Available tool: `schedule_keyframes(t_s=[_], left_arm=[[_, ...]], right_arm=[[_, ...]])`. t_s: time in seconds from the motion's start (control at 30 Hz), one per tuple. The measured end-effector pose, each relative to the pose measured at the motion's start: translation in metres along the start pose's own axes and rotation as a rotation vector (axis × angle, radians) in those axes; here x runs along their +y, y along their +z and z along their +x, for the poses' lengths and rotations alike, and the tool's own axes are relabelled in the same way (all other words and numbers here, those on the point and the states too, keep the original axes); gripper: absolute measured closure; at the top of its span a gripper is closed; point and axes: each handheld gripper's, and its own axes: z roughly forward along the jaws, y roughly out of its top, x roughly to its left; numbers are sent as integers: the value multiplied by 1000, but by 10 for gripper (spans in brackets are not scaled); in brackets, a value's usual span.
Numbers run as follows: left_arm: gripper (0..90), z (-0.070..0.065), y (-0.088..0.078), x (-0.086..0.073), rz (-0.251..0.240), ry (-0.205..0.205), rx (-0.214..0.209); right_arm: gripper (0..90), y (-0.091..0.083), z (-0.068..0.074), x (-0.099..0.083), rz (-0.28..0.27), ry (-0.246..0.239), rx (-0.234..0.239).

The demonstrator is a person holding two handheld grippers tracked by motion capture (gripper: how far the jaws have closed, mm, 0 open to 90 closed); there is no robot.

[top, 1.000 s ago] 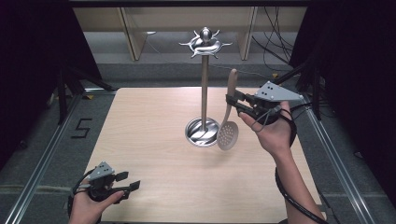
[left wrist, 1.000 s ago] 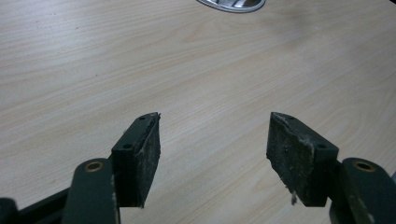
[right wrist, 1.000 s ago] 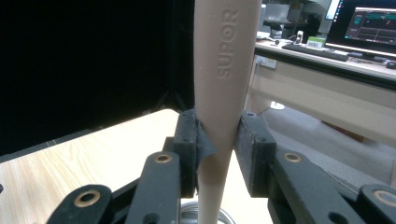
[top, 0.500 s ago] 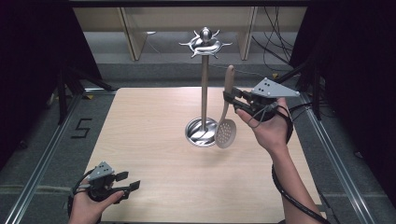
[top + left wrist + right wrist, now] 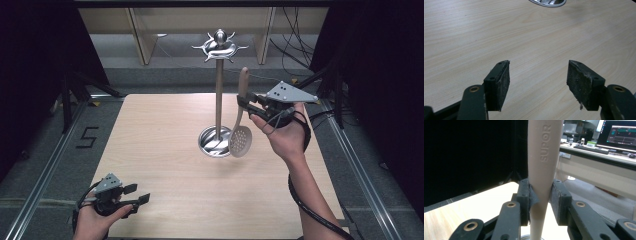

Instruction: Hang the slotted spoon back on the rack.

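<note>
Skimmer (image 5: 240, 135) handle clamped in right gripper (image 5: 246, 101) | left gripper (image 5: 137, 194) spread wide, nothing between, over table (image 5: 165, 130)

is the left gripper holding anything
No, the left gripper has its jaws apart over the bare wooden table, with nothing between them.

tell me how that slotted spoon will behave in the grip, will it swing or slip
The slotted spoon probably stays stiff: its handle runs straight from the right gripper down to the perforated head. It may pivot or swing, since the fingers pinch only a narrow stretch of handle with the wider head hanging below. The smooth moulded handle could slip if the hold loosens.
</note>
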Motion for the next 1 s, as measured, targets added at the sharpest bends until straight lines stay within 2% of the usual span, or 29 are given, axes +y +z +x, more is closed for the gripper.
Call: schedule_keyframes(t_s=[0.07,0.1,0.3,0.37,0.53,0.6,0.67,0.77,0.93,1.0], left_arm=[[345,0,0,0,-1,0,0],[345,0,0,0,-1,-1,0],[345,-1,0,0,-1,-8,0],[345,0,0,0,2,-5,-2],[345,-1,0,0,-5,-8,-2],[345,-1,0,0,-8,-3,-1],[345,-1,0,0,-8,-7,0],[345,-1,0,0,-5,-7,-3],[345,-1,0,-1,-8,-10,-2],[345,-1,0,0,-6,-9,1]], right_arm=[[717,1,0,1,-4,-1,-2],[717,2,1,1,-2,13,4],[717,7,1,5,-4,0,-7],[717,10,3,6,2,18,-7],[717,13,3,9,1,2,-10],[716,16,4,10,12,24,-2],[717,18,2,10,1,10,-9],[717,20,3,10,19,25,-4],[716,23,1,12,24,12,-14],[717,25,2,13,27,21,-9]])
